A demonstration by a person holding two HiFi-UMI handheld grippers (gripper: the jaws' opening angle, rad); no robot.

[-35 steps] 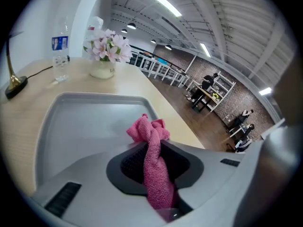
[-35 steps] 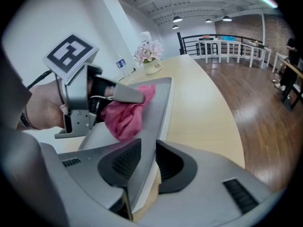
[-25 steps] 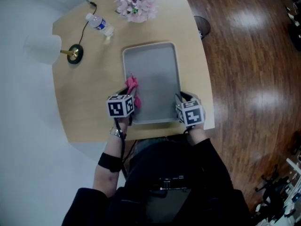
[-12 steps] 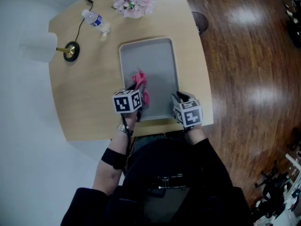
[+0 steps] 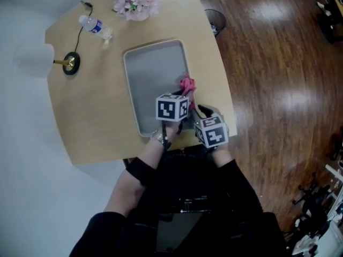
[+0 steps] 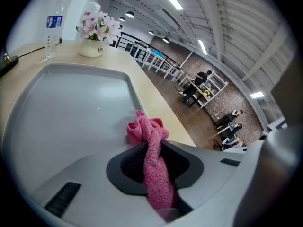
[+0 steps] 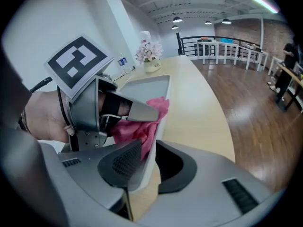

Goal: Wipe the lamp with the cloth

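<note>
My left gripper (image 5: pixel 184 94) is shut on a twisted pink cloth (image 5: pixel 187 84), held over the right rim of the grey tray (image 5: pixel 153 68). In the left gripper view the cloth (image 6: pixel 144 129) runs up between the pads and bunches beyond the tips. My right gripper (image 5: pixel 201 113) is close beside it at the tray's near right corner. Its jaws stand open astride the tray rim (image 7: pixel 152 126), with table showing beside one pad. The lamp, a white shade (image 5: pixel 33 60) on a brass base (image 5: pixel 70 63), stands far off at the table's left edge.
A water bottle (image 5: pixel 92 24) and a pot of pink flowers (image 5: pixel 135 0) sit at the table's far end, with the lamp's black cord (image 5: pixel 81 33) running past the bottle. Wooden floor (image 5: pixel 268 63) lies to the right of the table edge.
My left gripper has carried the pink cloth rightward across the near part of the tray, from its left side to its right rim beside the right gripper. The right gripper has hardly shifted.
</note>
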